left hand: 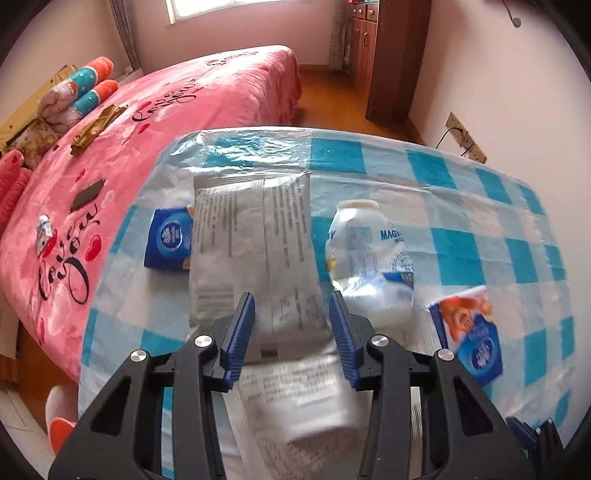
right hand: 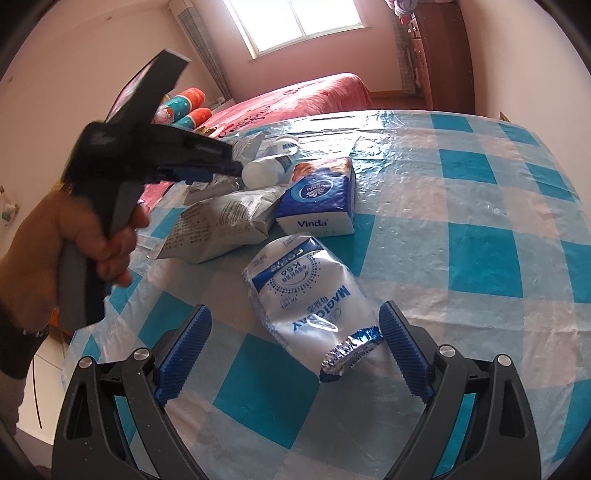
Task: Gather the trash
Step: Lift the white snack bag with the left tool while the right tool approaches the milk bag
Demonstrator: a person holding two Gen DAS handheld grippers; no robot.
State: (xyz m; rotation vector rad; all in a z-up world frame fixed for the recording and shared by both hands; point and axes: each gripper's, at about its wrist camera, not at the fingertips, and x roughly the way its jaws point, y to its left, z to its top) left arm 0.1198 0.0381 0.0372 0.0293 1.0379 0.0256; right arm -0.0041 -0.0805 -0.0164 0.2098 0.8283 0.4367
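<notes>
Left hand-held gripper [left hand: 291, 325]: blue pads pinched on the near end of a silver snack bag [left hand: 251, 236], which stands up between them above the surface. A second silver bag [left hand: 295, 398] lies blurred beneath it. In the right wrist view the same left hand-held gripper [right hand: 221, 171] sits at the far left, held in a hand [right hand: 92, 236] with a dark sleeve.

Right hand-held gripper [right hand: 295, 343]: fingers spread wide, pinching nothing. A clear crumpled yogurt bottle [right hand: 310, 302] with blue print lies on its side between the 2 pads; its torn foil lid points toward the near right pad. Whether the pad touches the foil, I cannot tell.

Surface: blue-and-white checked plastic cloth [right hand: 480, 221]. On it, 1 blue Vinda tissue pack [right hand: 321, 199] near the middle, a second bottle [right hand: 269, 166] just beyond it, and another small blue tissue pack [left hand: 170, 240] at the far left.

Room: bed with a pink printed blanket [left hand: 166, 110] beside the surface, rolled bedding [left hand: 85, 88] at its head, a window [right hand: 295, 22] on the far wall, a wooden wardrobe [left hand: 388, 55] at the right.
</notes>
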